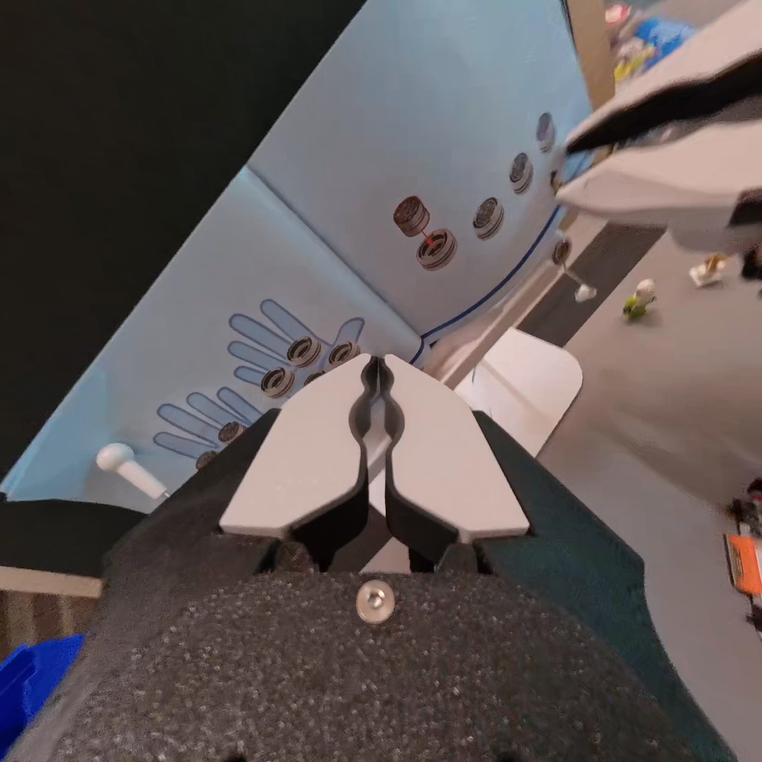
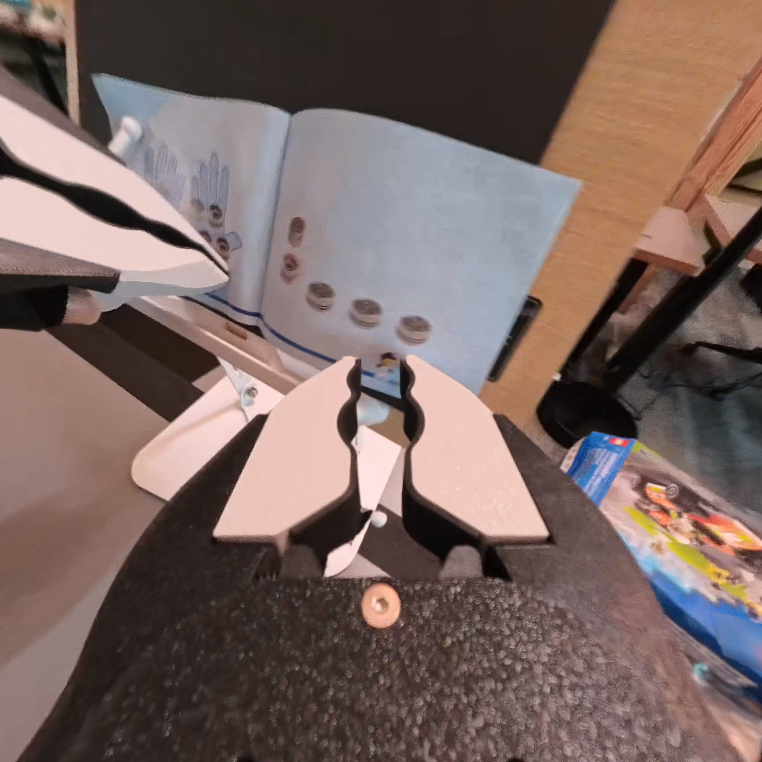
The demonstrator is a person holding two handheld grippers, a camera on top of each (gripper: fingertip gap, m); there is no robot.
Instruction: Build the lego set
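The open instruction booklet (image 1: 412,144) has light blue pages with wheel drawings and stands on a white stand (image 1: 532,391). My left gripper (image 1: 377,363) is shut, with its tips at the booklet's lower edge near the spine. I cannot tell whether a page is pinched. It also shows at the left of the right wrist view (image 2: 224,272). My right gripper (image 2: 381,363) is open by a narrow gap and holds nothing, just in front of the lower edge of the booklet's (image 2: 412,226) right page. It also shows in the left wrist view (image 1: 563,165).
A lime and white minifigure (image 1: 639,299) and a small piece (image 1: 707,272) lie on the grey table, with orange parts (image 1: 742,565) at the right edge. The lego box (image 2: 680,536) lies on the floor beside a black pole base (image 2: 585,412). A blue bin (image 1: 33,680) is at lower left. My right fingertips sit around 11 cm from my left ones.
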